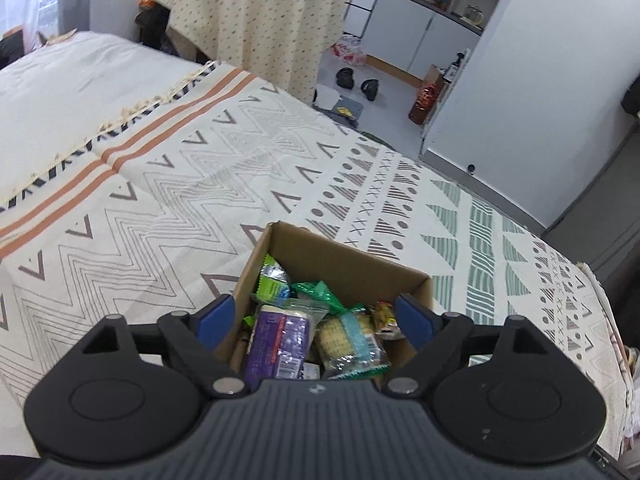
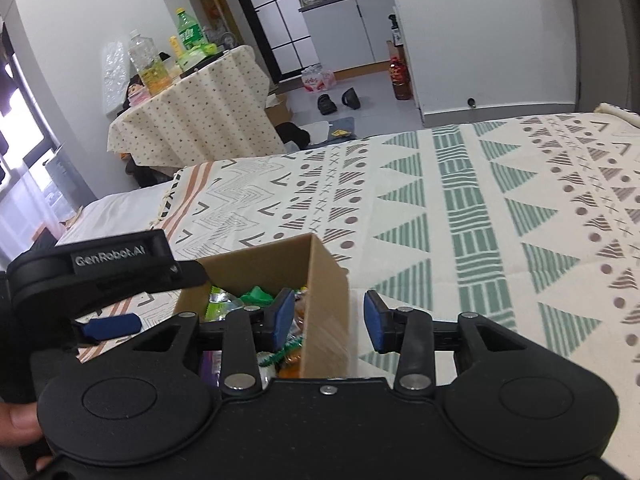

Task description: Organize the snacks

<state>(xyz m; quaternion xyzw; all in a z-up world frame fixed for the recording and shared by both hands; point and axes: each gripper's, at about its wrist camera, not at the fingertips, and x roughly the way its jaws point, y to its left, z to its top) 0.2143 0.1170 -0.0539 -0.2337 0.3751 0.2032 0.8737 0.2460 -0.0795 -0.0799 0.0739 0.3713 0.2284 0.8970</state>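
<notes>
Snacks (image 1: 304, 320) fill box (image 1: 340, 256) between left tool (image 1: 316, 320) fingers.

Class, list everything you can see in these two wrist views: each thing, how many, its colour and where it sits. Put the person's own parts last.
Cardboard box: one, brown, open, on the bed.
Snack packets: several, purple, green, yellow, inside the box.
Bedspread: one, cream with green and grey patterns.
Side table: one, dotted cream cloth, beyond the bed.
Bottles: several, green and clear, on the side table.
Slippers: two, black, on the floor.
Left claw: open, above the box.
Right claw: open, astride the box wall.
Thumb: one, lower left.
</notes>
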